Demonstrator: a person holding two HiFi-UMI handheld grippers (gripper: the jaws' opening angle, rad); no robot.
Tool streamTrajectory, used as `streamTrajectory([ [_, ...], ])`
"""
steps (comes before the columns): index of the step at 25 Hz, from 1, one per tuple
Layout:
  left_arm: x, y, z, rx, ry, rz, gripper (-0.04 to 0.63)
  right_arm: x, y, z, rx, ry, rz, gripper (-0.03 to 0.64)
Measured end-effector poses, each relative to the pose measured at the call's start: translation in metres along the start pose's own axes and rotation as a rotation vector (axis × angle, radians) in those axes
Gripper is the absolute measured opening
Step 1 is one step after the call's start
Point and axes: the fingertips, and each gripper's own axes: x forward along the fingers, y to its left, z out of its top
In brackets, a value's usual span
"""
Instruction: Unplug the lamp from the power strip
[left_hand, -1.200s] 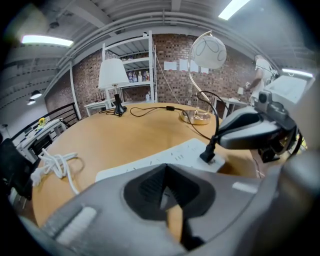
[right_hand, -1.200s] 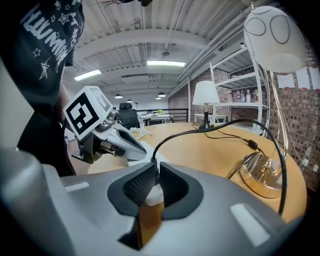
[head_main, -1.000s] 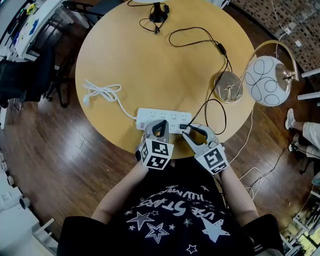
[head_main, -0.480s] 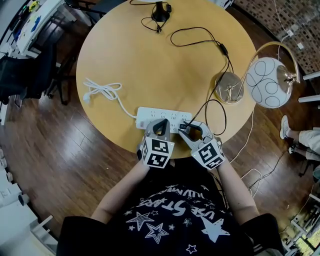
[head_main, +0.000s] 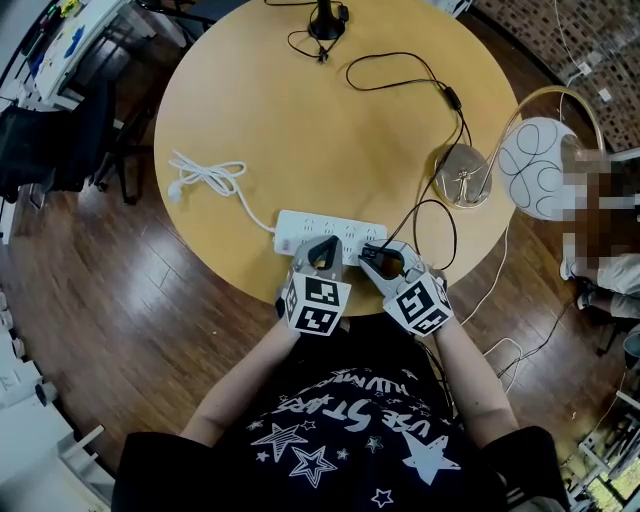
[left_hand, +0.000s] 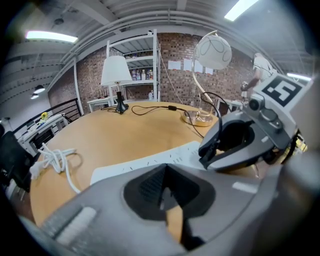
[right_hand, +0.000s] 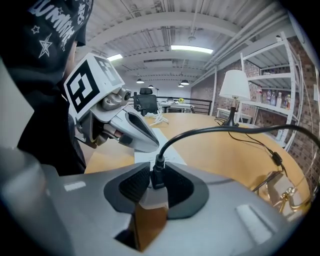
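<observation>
**Head view**
- Power strip (head_main: 322, 228): white, lying flat on the round table (head_main: 300, 110) close to its near edge. Its own white lead (head_main: 205, 180) is coiled well to the strip's left.
- Lamp (head_main: 535, 165): globe shade and round base well to the strip's right. Its black cord (head_main: 430, 208) loops back to the strip's right end.
- Plug (head_main: 368, 250): black, still seated in the strip's right-hand end. This is the task's thing.
- Left gripper (head_main: 321, 245): on the strip's near edge, left of the plug, in the same place as a second ago.
- Right gripper (head_main: 374, 256): now over the plug. A second ago it stood off the strip's right corner, so it has swung in leftward.

**Left gripper view**
- Jaw tips pressed together with nothing between them, over the strip's near edge. Whether they bear down on the strip cannot be told.
- The right gripper's nose is at the strip's far right end.

**Right gripper view**
- The plug stands upright between the ribbed pads, which touch its two sides. The jaws are closing, narrower than half a second ago.
- The cord arches up and away from the strip.

**Assessment**
- The grasp on the plug is being made and the plug is not yet withdrawn.
- The pull away from the strip appears to be the remaining step, with the left gripper placed to steady the strip.
</observation>
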Motion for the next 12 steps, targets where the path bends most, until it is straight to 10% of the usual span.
streamTrajectory([
  [12, -0.0025, 0.0007, -0.0009, -0.034, -0.005, -0.006, 0.005, -0.0025, 0.0044, 0.0013, 0.088, -0.103, 0.014, 0.091],
])
